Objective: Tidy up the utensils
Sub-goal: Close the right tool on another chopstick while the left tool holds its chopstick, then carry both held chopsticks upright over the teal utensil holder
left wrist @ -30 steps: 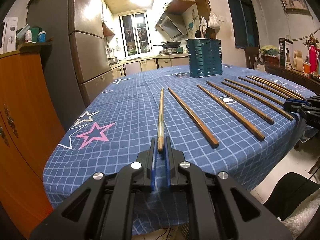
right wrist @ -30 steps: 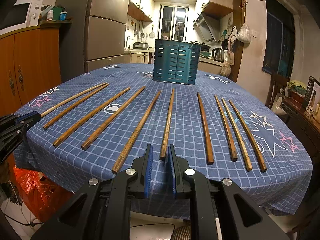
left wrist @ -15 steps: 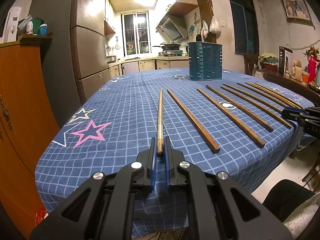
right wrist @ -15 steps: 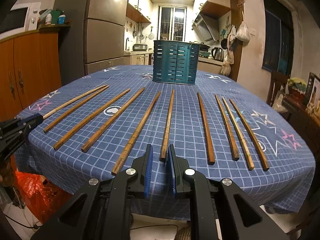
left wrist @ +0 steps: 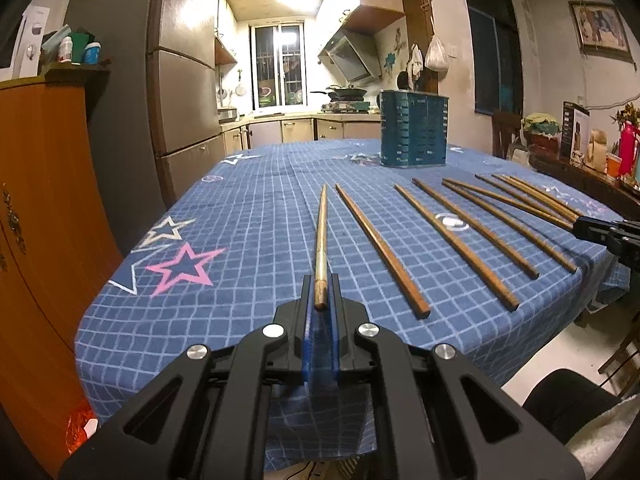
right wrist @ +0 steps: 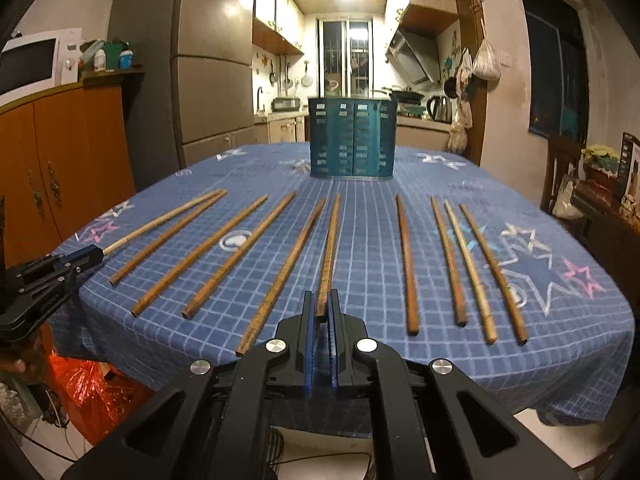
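With both tools pinching a chopstick's near end, I judge the step in hand is the lift toward the teal holder (right wrist: 352, 138), which stands upright at upper centre of the right view, at the far side of the bench (right wrist: 360, 240). My left tool (left wrist: 320, 292) is pressed on the pale chopstick (left wrist: 321, 236), leftmost of the row. My right tool (right wrist: 321, 308) clamps the middle chopstick (right wrist: 330, 248); nine others lie flat alongside. To do it well: raise each stick clear of the cloth, keep grips firm since each is held at one end only, tip downward over the holder.
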Motion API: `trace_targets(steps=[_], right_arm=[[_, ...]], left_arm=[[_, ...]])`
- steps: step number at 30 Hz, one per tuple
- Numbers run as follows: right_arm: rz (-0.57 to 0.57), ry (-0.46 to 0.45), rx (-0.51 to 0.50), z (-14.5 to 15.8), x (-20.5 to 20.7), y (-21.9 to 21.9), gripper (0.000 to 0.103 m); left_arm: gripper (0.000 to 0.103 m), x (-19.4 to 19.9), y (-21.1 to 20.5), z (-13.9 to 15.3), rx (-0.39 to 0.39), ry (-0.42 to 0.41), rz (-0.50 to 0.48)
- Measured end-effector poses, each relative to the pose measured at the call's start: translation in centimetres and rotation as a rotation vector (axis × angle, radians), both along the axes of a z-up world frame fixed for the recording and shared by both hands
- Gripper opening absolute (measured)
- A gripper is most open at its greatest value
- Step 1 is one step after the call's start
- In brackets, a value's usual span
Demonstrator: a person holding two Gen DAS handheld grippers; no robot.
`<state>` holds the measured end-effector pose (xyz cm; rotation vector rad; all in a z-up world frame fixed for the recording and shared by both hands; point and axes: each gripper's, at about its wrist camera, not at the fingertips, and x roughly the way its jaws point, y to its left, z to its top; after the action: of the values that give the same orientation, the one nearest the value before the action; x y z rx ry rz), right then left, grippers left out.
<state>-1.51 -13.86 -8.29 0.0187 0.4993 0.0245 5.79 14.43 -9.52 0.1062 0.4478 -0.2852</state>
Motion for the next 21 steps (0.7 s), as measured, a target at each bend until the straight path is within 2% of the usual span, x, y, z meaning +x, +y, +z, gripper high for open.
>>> trace_targets(steps=[8,12,21], right_arm=[[0.012,-0.115,-0.024,4.4,-1.9,-1.2,0.007],[0.046,-0.199,-0.062,7.5,-2.3,-1.4,0.007],[0.123,-0.261,-0.025,13.2,0.8,-3.2,0.007]], left_arm=[[0.005,-0.4,1.9,4.5,-0.11,-0.026,0.048],[0.005,0.0,2.2,7.0,-0.136,-0.048,0.064],[0.005,2.0,1.9,12.7,-0.158,-0.062,0.101]])
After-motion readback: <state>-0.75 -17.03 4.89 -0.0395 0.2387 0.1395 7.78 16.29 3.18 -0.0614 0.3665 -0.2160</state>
